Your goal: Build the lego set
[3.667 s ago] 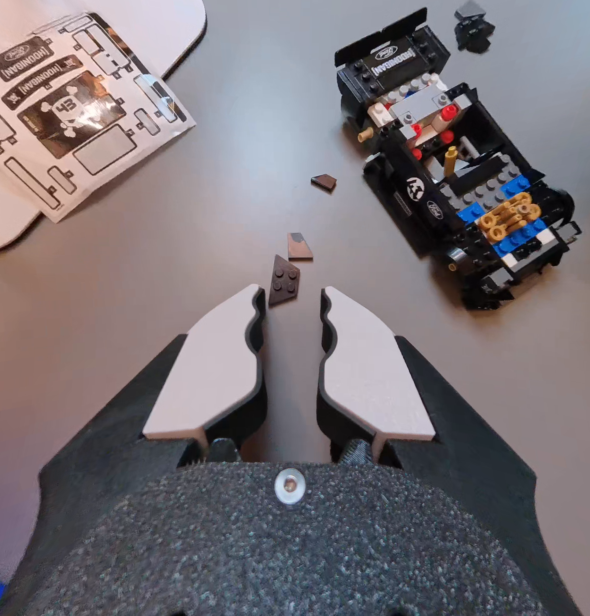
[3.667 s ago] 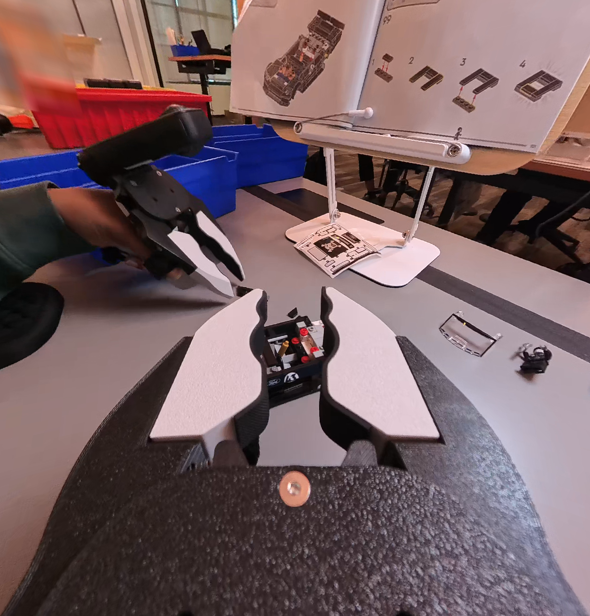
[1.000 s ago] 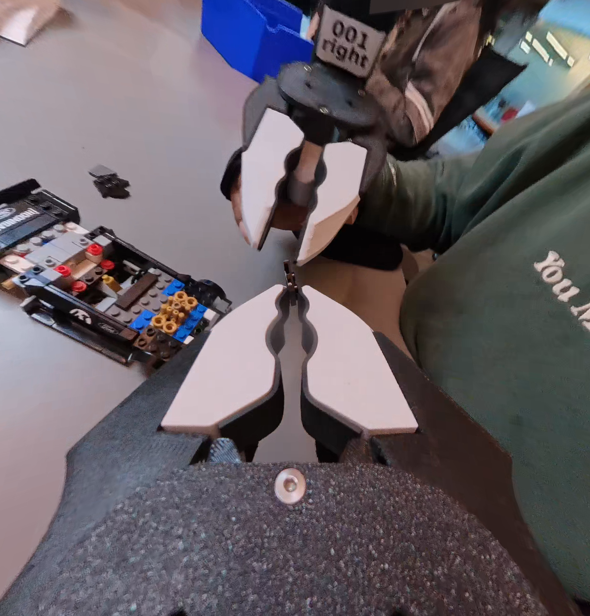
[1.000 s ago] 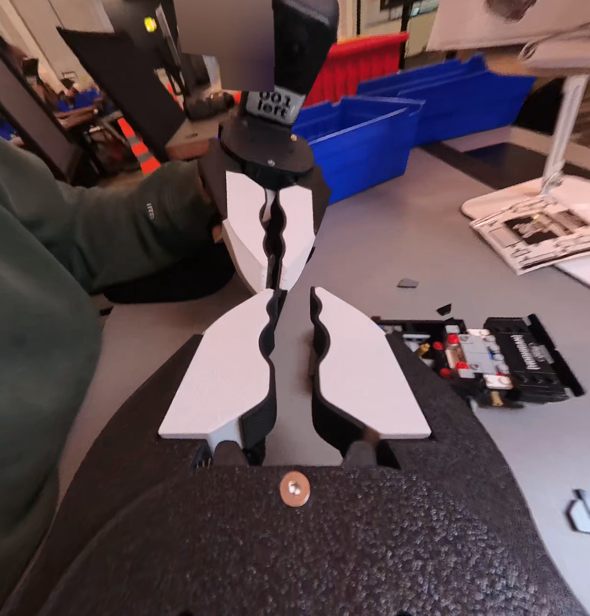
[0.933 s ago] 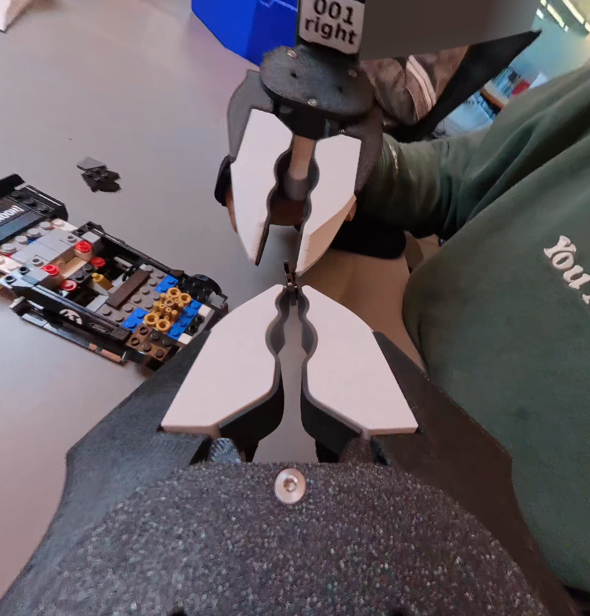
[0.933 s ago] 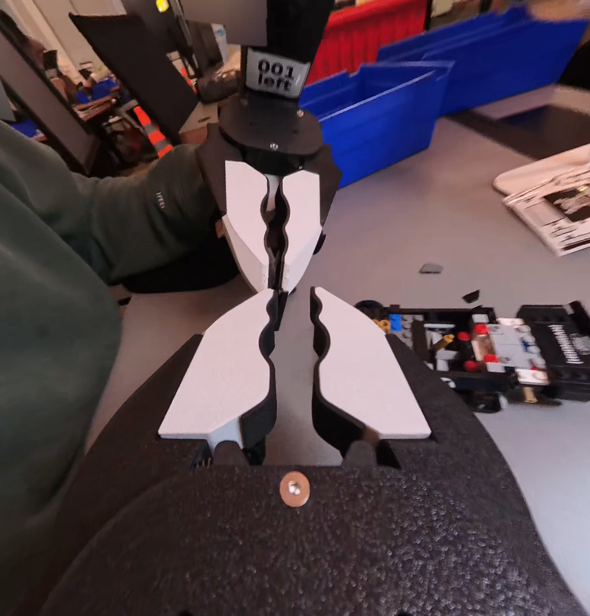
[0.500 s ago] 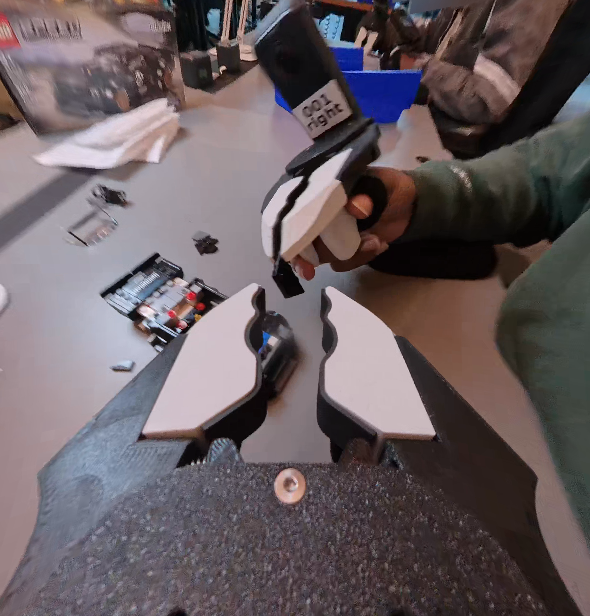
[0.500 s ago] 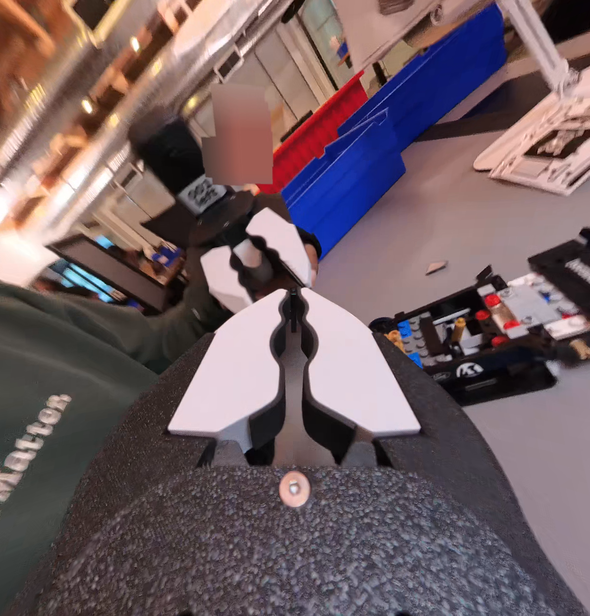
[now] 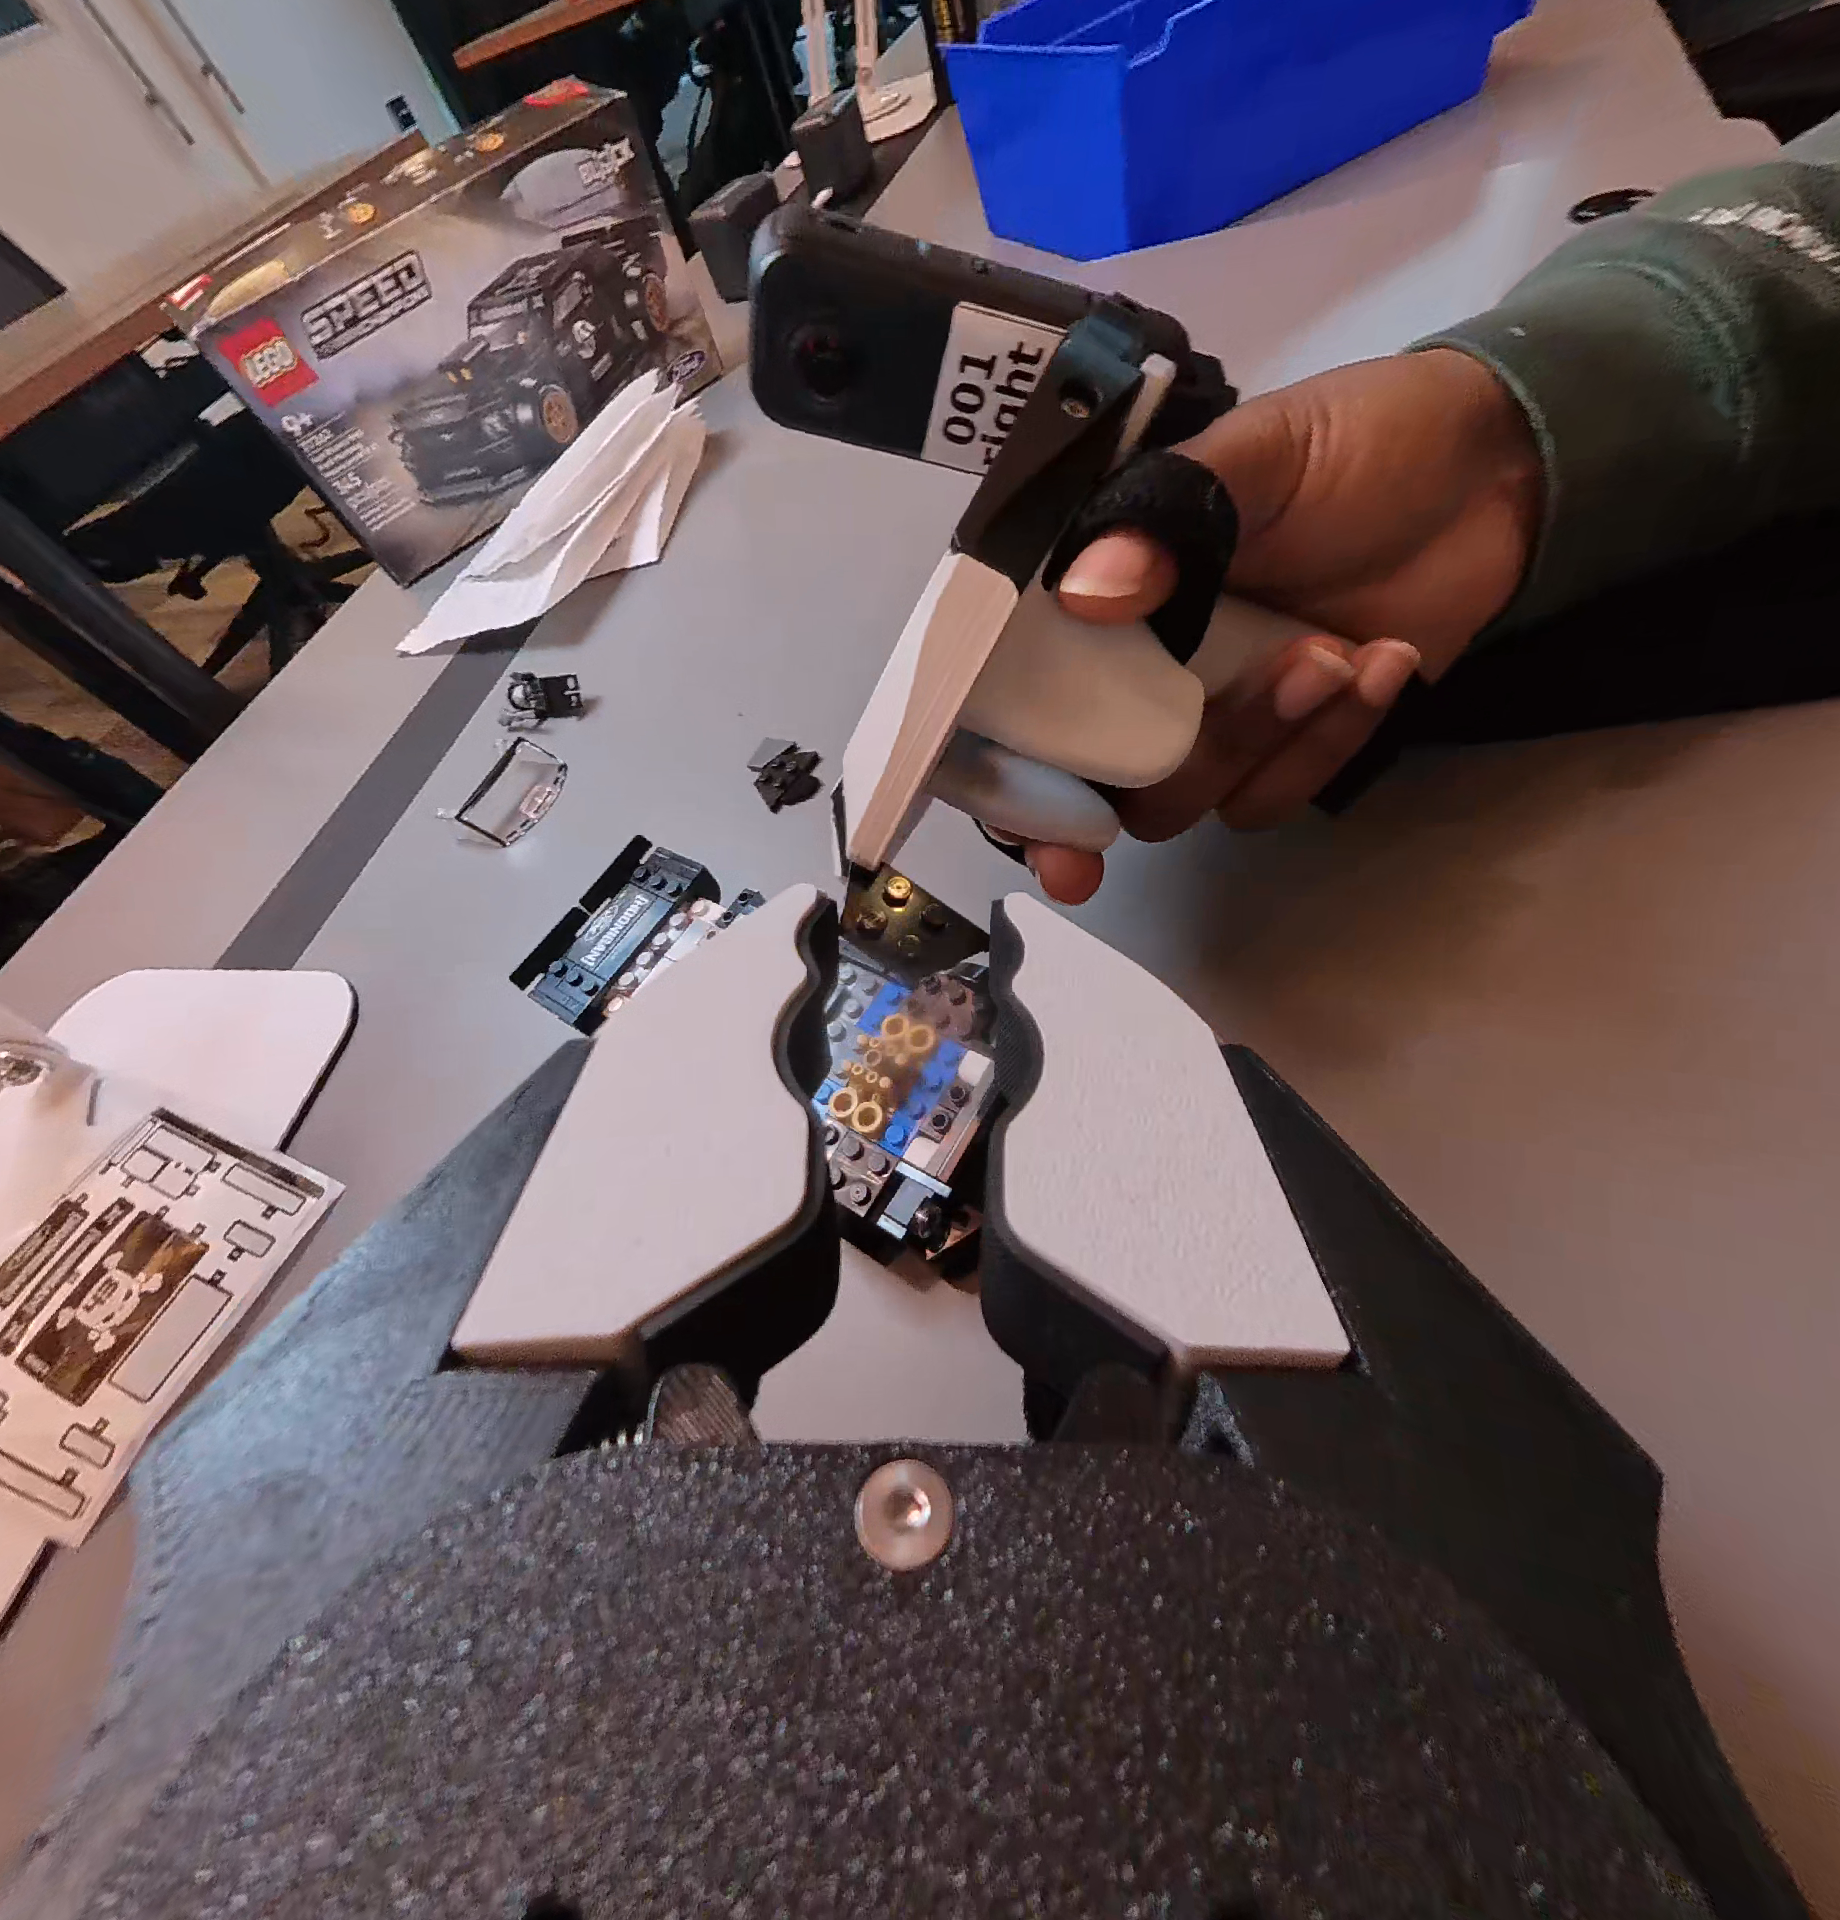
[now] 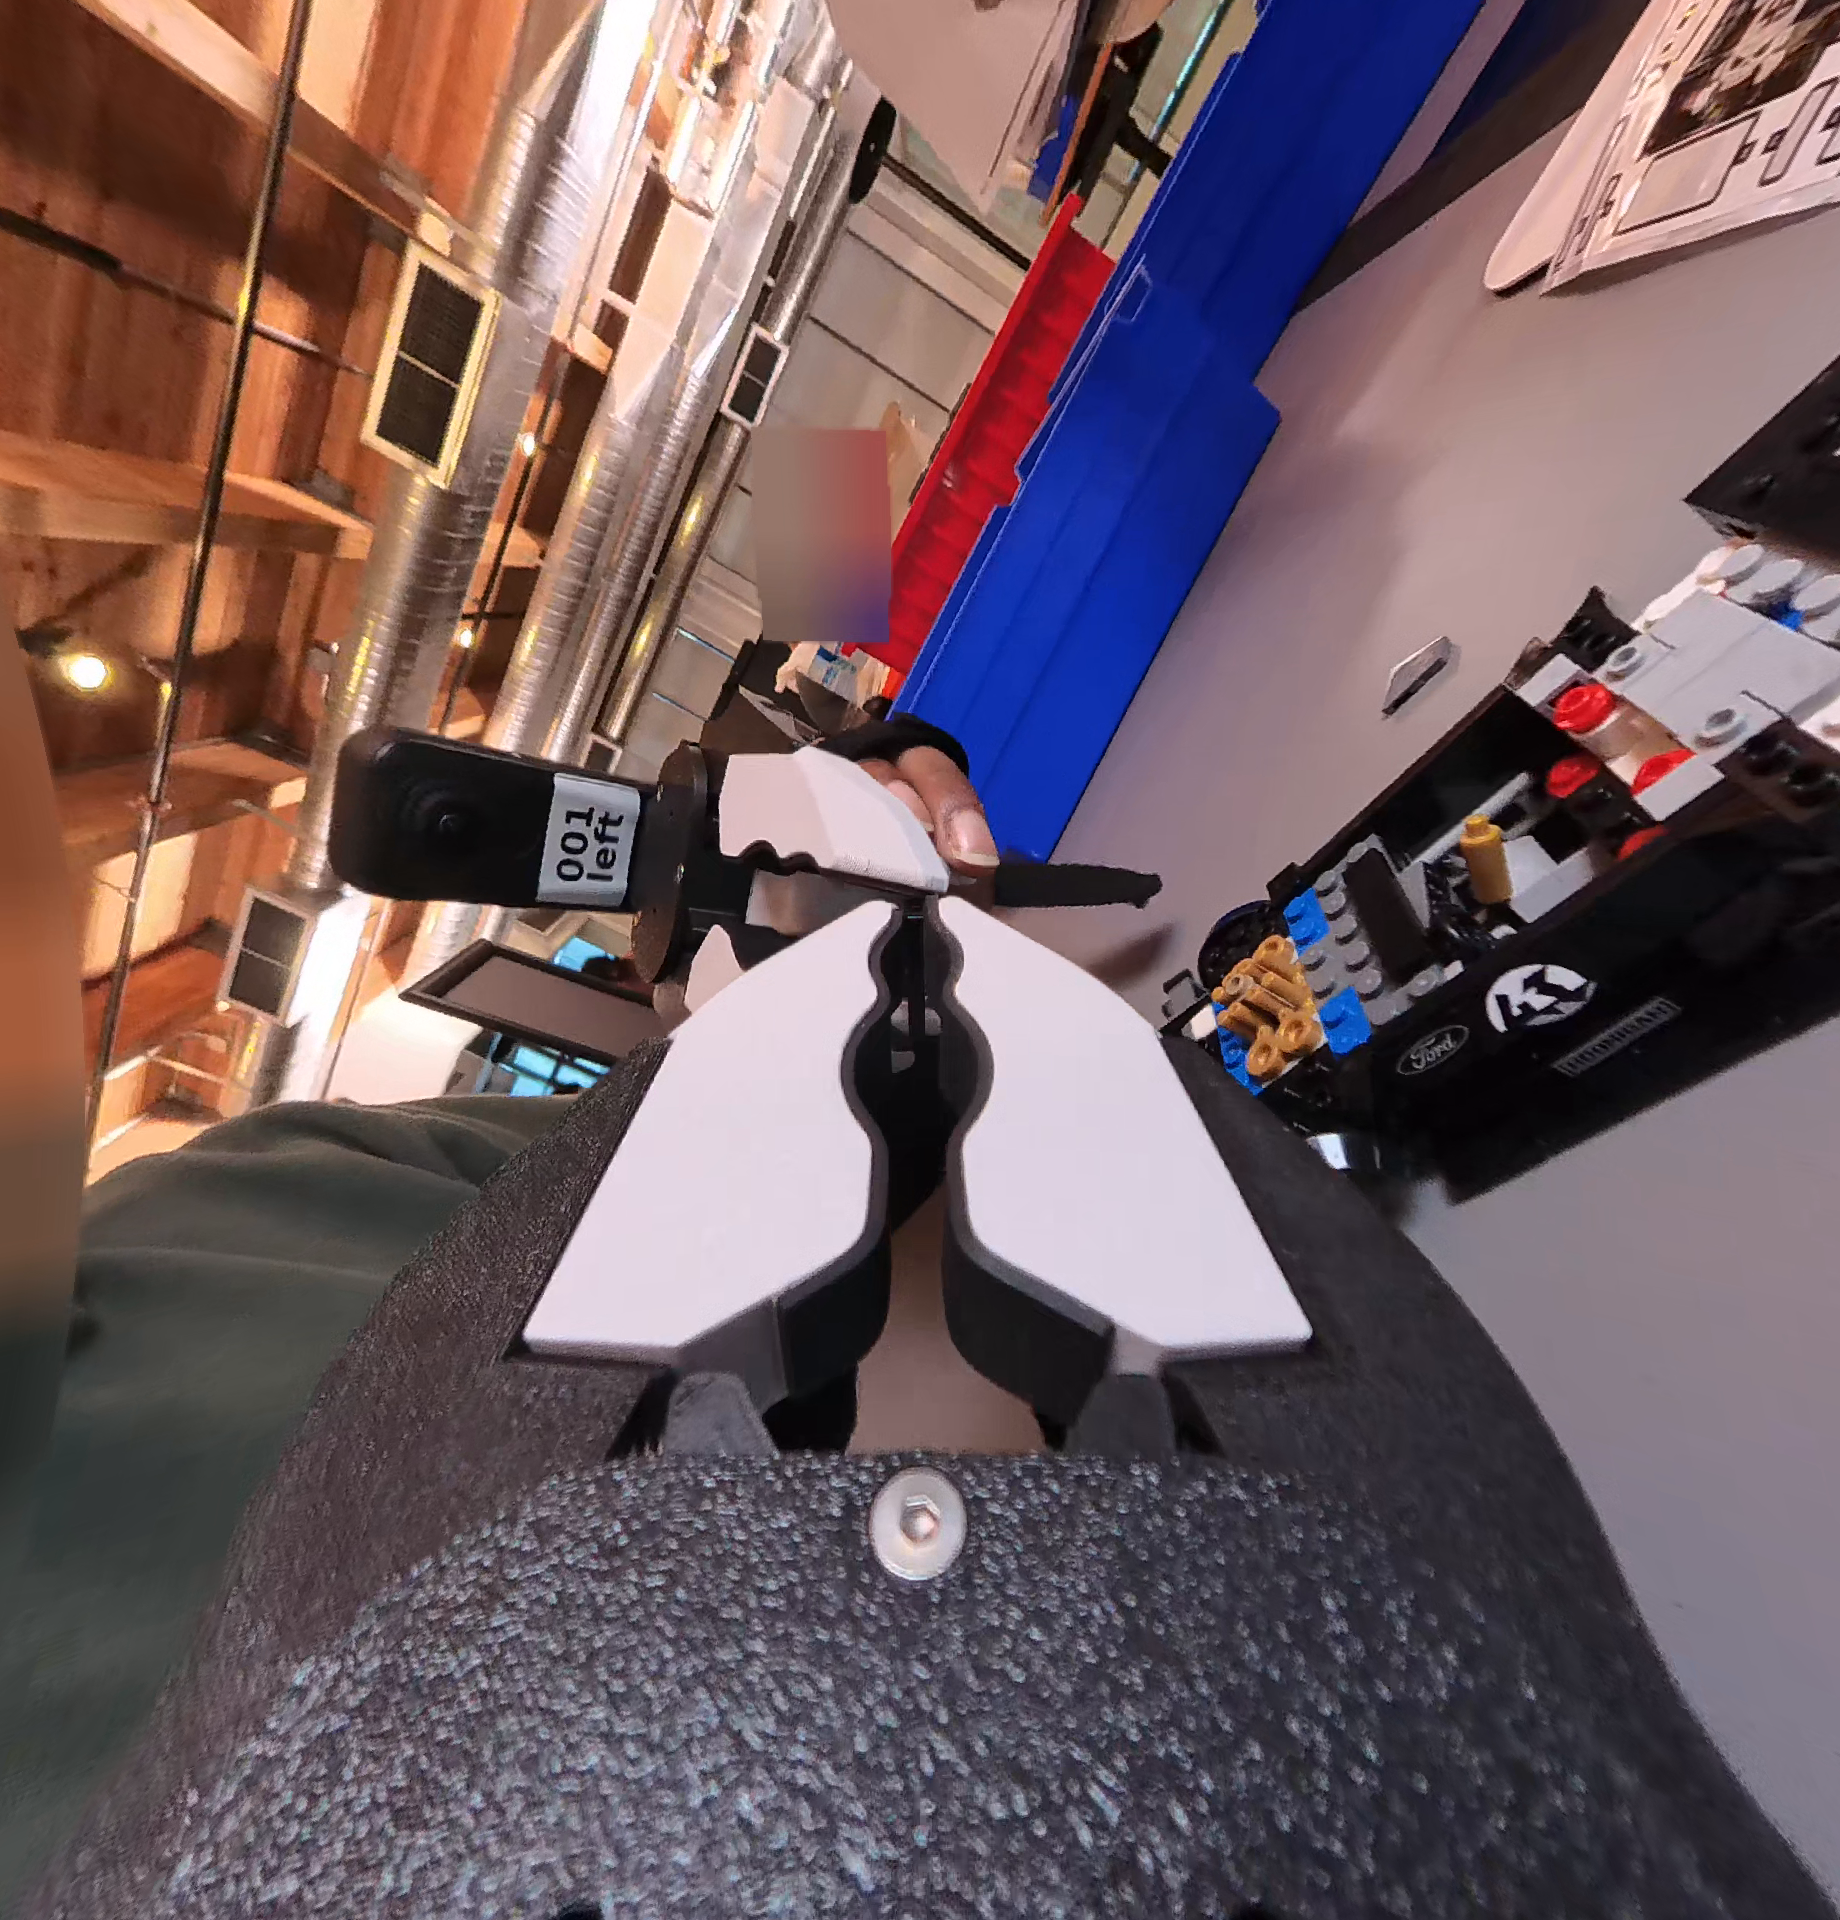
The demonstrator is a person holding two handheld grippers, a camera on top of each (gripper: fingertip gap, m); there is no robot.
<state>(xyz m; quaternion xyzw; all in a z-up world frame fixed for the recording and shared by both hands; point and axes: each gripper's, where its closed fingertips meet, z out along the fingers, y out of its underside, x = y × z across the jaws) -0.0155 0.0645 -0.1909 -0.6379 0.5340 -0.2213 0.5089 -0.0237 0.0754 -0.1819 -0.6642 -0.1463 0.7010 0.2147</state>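
My left gripper: jaws apart, empty, straddling lego car on grey surface. My right gripper: jaws pinched on black wedge plate, held over car's front end.

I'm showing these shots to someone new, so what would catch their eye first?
Probably the right hand-held gripper, shut on a small black plate and holding it at the far end of the half-built car. The left hand-held gripper hangs open above the car's blue and gold studs. Behind, the set's box stands at the table edge.
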